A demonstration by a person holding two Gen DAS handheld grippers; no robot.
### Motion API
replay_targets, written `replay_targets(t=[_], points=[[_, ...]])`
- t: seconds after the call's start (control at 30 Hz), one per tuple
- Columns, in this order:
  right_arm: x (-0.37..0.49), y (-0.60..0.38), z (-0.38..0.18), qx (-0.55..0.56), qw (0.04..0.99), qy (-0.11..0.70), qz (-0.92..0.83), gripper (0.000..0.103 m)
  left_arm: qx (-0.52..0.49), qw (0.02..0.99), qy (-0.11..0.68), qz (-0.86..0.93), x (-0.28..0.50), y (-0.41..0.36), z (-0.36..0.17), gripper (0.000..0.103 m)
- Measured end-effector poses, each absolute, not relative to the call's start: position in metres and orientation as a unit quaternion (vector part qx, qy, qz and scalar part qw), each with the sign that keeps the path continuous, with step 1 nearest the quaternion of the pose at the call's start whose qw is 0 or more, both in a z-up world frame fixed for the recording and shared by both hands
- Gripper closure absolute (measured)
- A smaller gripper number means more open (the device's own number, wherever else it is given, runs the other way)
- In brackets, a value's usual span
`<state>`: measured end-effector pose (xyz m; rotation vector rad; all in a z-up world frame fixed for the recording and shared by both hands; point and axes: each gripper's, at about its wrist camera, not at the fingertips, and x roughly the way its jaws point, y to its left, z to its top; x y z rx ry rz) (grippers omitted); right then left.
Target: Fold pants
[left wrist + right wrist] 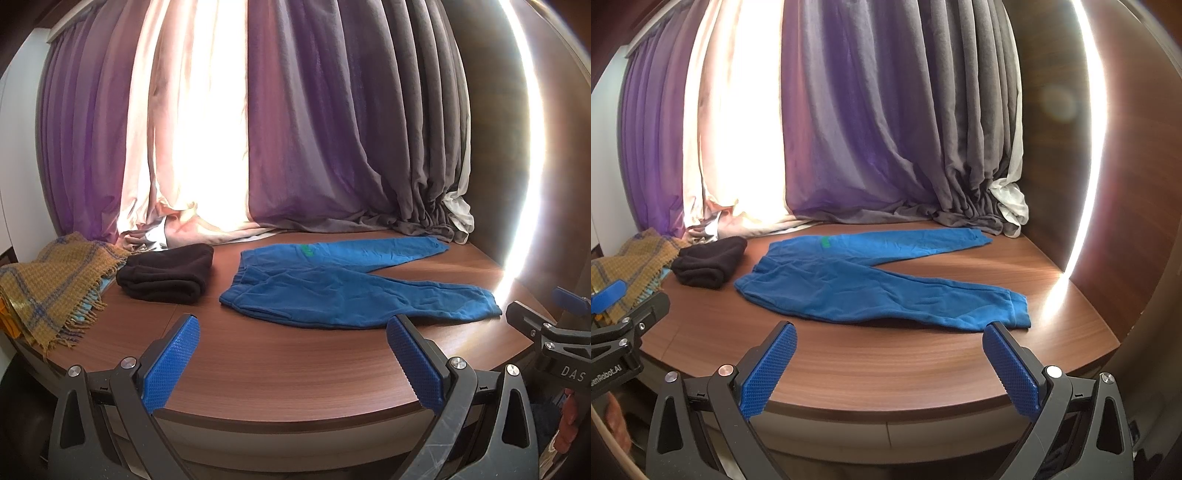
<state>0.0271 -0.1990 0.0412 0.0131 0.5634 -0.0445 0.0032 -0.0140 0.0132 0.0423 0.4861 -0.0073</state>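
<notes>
Wooden table (295,369) before curtains (314,129): blue pants (332,288) spread flat, legs apart. My left gripper (291,354) and right gripper (888,363) hover spread wide, holding nothing

Plaid scarf (48,284) cut off at left edge; green mark (306,250) on pants (332,288) too small to read

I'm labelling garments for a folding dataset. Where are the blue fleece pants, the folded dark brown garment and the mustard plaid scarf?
Blue fleece pants (871,288): right wrist view, near leg's thigh.
Folded dark brown garment (168,273): left wrist view, top surface.
Mustard plaid scarf (51,284): left wrist view, woven middle.
</notes>
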Motion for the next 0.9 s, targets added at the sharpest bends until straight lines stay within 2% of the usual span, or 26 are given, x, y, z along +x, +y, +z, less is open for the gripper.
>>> replay_targets(t=[0.9], points=[[0.028,-0.201,0.053,0.005,0.961,0.276,-0.019,0.001,0.016,0.973,0.23,-0.008,-0.002,-0.006,0.013,0.0]])
